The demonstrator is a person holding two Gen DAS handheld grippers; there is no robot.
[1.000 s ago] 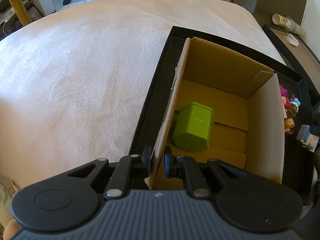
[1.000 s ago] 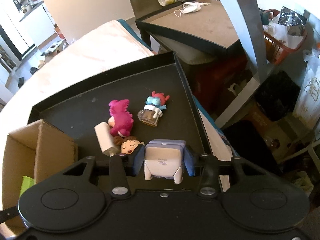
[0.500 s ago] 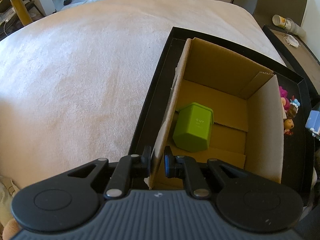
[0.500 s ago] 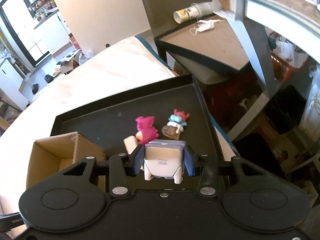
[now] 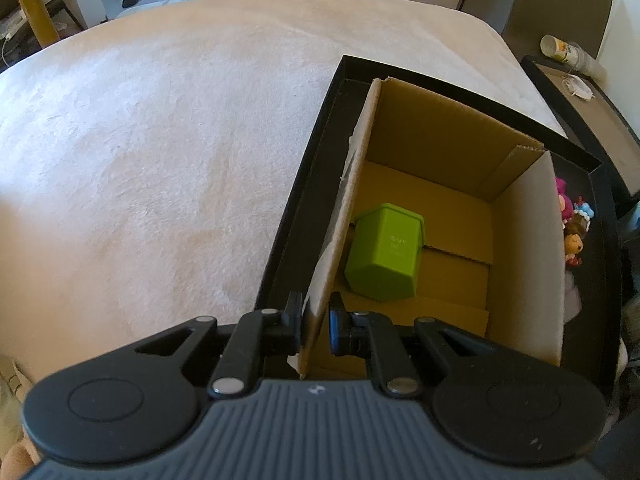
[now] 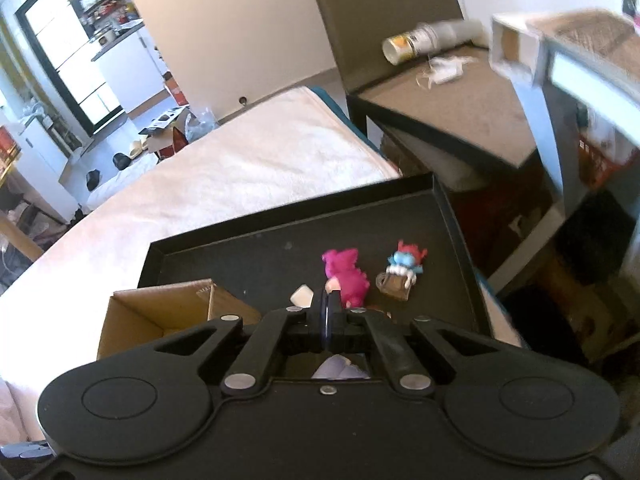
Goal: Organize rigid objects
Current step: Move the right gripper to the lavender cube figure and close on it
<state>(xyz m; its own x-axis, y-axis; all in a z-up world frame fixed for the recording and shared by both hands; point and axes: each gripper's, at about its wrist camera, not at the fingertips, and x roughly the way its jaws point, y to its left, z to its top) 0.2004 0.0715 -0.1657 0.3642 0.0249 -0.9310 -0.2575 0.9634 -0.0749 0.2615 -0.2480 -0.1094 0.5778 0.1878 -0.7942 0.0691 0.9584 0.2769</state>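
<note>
My left gripper (image 5: 314, 312) is shut on the near left wall of an open cardboard box (image 5: 524, 248). The box stands in a black tray (image 5: 304, 184), and a green hexagonal container (image 5: 384, 254) lies on its floor. My right gripper (image 6: 328, 304) hangs above the tray (image 6: 248, 248) with its jaws pressed together and nothing between them. A pale lavender block (image 6: 340, 370) shows just below and behind the jaws. Beyond them lie a pink toy (image 6: 346, 276), a blue and red figure (image 6: 402, 270) and a white block (image 6: 302, 295). The box (image 6: 160, 308) is at lower left.
The tray rests on a cream blanket (image 5: 160, 140) over a wide bed. A dark side table (image 6: 460, 96) to the right carries a tipped paper cup stack (image 6: 432, 40) and a face mask (image 6: 440, 68). Small figures (image 5: 574, 232) lie right of the box.
The right jaws held the lavender block and have now snapped together without it. The right gripper rose and tilted up. The left gripper and the box have not moved.
</note>
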